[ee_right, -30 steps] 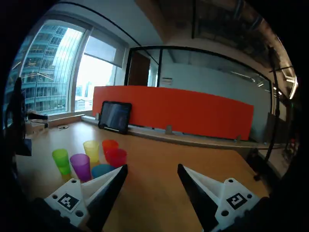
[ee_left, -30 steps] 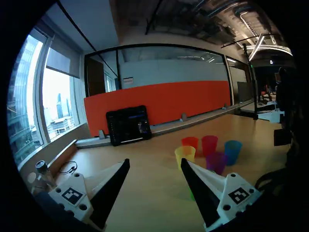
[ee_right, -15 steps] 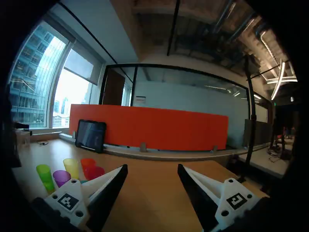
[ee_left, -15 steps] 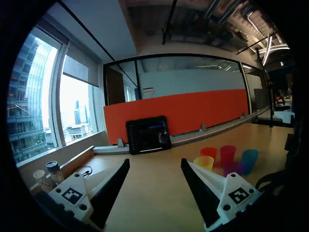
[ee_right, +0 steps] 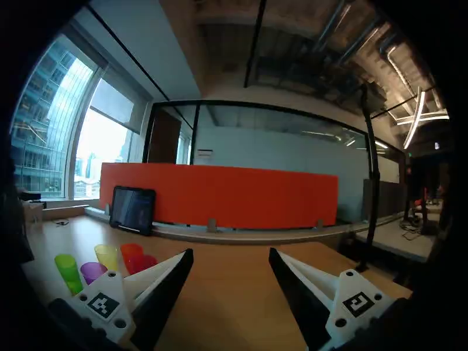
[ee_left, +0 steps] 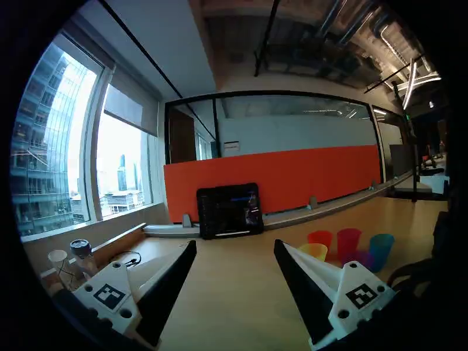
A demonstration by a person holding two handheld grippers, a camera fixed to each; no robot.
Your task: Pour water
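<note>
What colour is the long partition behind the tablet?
Orange; the partition shows best in the right gripper view.

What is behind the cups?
A tablet stands against an orange divider behind the cups. The right tool covers some cups.

I look across a wooden table (ee_left: 234, 304) to a far orange partition (ee_left: 281, 175), a dark tablet (ee_left: 229, 210) propped against it and a glass wall (ee_left: 292, 120) behind. Tall windows (ee_left: 52, 152) on the left give daylight. Light strips (ee_right: 418, 117) glow under the dark exposed ceiling (ee_right: 304, 52) on the right.
</note>
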